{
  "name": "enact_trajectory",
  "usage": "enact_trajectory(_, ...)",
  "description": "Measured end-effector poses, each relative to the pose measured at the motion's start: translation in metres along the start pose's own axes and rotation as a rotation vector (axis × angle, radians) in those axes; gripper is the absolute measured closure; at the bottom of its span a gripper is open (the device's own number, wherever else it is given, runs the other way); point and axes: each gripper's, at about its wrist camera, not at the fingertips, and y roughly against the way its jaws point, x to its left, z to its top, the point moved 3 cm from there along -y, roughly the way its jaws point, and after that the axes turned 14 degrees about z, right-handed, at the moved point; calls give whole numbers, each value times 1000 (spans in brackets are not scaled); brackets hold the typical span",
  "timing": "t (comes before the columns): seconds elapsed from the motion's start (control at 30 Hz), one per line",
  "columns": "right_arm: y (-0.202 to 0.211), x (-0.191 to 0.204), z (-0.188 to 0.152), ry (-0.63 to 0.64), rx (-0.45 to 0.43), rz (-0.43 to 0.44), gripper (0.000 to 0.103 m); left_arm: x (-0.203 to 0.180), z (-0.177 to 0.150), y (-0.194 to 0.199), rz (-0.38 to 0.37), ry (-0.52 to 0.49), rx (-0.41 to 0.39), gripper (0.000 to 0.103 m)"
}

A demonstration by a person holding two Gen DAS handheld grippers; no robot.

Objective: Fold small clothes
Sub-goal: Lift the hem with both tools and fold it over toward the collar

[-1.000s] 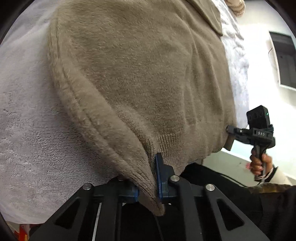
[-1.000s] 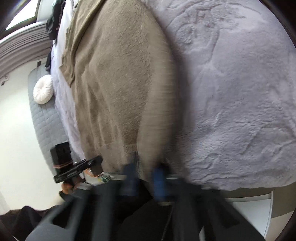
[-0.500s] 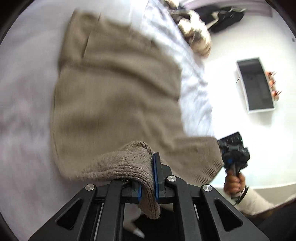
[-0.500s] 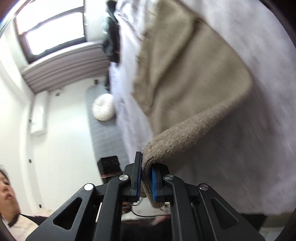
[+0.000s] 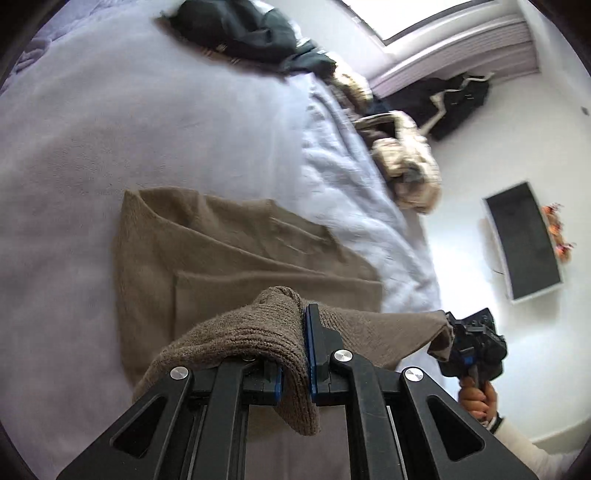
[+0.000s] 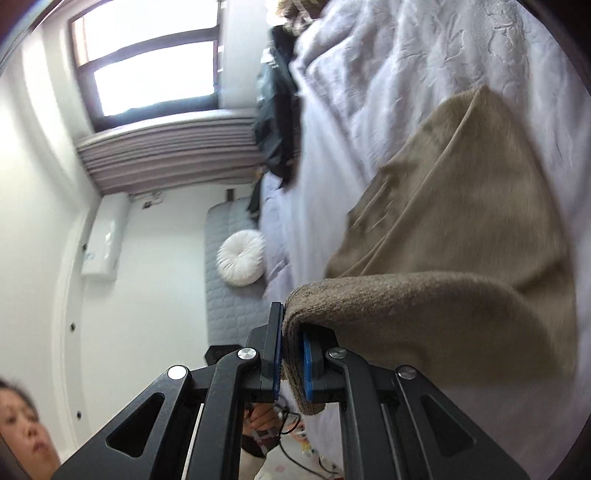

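The brown knit garment point(image 5: 236, 254) lies on a bed with a pale lavender fleece blanket point(image 5: 110, 122), its near hem lifted off the blanket by both tools. The left hand-held gripper point(image 5: 295, 354) is pinched narrow on one corner of the ribbed hem, with a flap of knit draped over its left finger and hanging down between the blue pads. The right hand-held gripper point(image 6: 291, 358) is likewise clamped tight on the other hem corner, the fabric curling up and over its tip. In the left wrist view the right tool shows at the far end of the stretched hem, held by a hand point(image 5: 476, 398) in a white sleeve. The raised hem arches over the flat part of the garment, which shows a folded-in panel and a diagonal crease.

Further up the bed lies a heap of dark clothing point(image 5: 251, 33), and at the bed's edge a beige furry bundle point(image 5: 406, 162), both well apart from the brown garment. A white round cushion point(image 6: 242, 262) sits on a grey quilted mat beside the bed. A window point(image 6: 147, 62) with a grey curtain below it fills the far wall, and a dark rectangular screen point(image 5: 524, 240) stands past the bed's edge.
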Motion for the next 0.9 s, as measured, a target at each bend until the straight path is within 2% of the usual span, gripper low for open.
enact_trajectory(0.13, -9, -44, 37, -49, -37, -72, 93, 16, 17, -55, 130, 4, 58, 92)
enact_trajectory(0.33, -16, -82, 60, -144, -100, -77, 93, 36, 17, -90, 281, 49, 100, 92)
enact_trajectory(0.37, -15, -84, 62, -158, -110, -63, 93, 38, 18, -89, 294, 46, 106, 79)
enact_trajectory(0.4, -14, -85, 64, -167, -119, -52, 93, 37, 19, -86, 307, 42, 101, 61)
enact_trajectory(0.43, -12, -84, 67, -175, -129, -37, 90, 35, 20, -77, 319, 35, 68, 54)
enact_trajectory(0.5, -7, -81, 71, -182, -140, -15, 90, 29, 24, -58, 340, 2, -1, 36)
enact_trajectory(0.57, -4, -77, 78, -180, -144, -33, 89, 23, 30, -40, 389, -35, -67, 27)
enact_trajectory(0.6, -2, -74, 80, -169, -148, -53, 88, 21, 32, -31, 412, -58, -99, 27)
enact_trajectory(0.63, 0, -68, 82, -148, -153, -75, 83, 20, 34, -26, 418, -73, -109, 27)
enact_trajectory(0.7, 0, -54, 84, -83, -153, -134, 56, 20, 39, -22, 426, -105, -111, 27)
enact_trajectory(0.73, 5, -46, 83, -41, -149, -168, 38, 22, 40, -20, 440, -117, -107, 27)
enact_trajectory(0.83, -1, -30, 85, 103, -84, -353, 38, 25, 37, -27, 456, -159, -77, 27)
enact_trajectory(0.9, -14, -26, 84, 203, 0, -497, 38, 24, 36, -37, 472, -180, -53, 27)
